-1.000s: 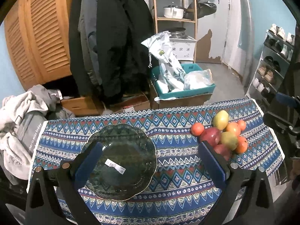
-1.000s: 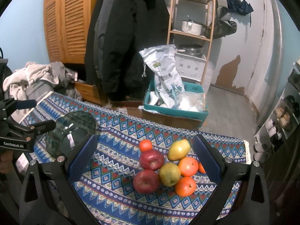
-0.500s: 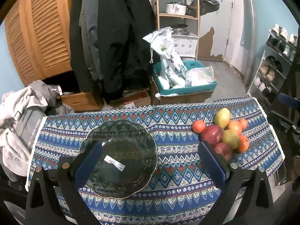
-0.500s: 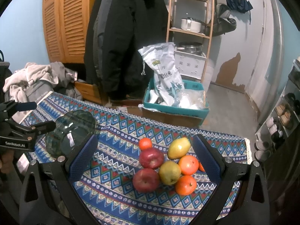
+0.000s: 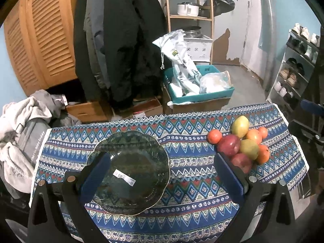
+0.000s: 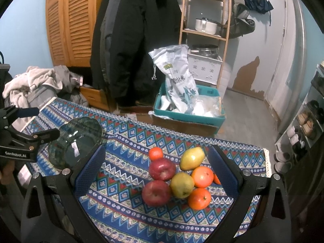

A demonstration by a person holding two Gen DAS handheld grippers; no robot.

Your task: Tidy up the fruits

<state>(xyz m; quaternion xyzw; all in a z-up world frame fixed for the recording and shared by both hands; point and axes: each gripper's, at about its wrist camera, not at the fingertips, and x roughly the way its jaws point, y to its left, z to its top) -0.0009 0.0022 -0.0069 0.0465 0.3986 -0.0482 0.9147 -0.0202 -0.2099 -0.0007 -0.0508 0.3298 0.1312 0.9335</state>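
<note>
Glass plate (image 5: pixel 129 172) (white barcode sticker (image 5: pixel 124 176) at its centre) lies on the patterned tablecloth (image 5: pixel 190 182) under the left gripper (image 5: pixel 162 174), jaws spread, stamped "GenRobot.AI". Well apart, the fruit pile (image 6: pixel 178 178) sits between the empty, wide-spread fingers of the right gripper (image 6: pixel 156 168).

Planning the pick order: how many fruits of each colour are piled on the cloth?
Red apples: 2
Yellow-green pears: 2
Orange citrus: 4
Total: 8
</note>
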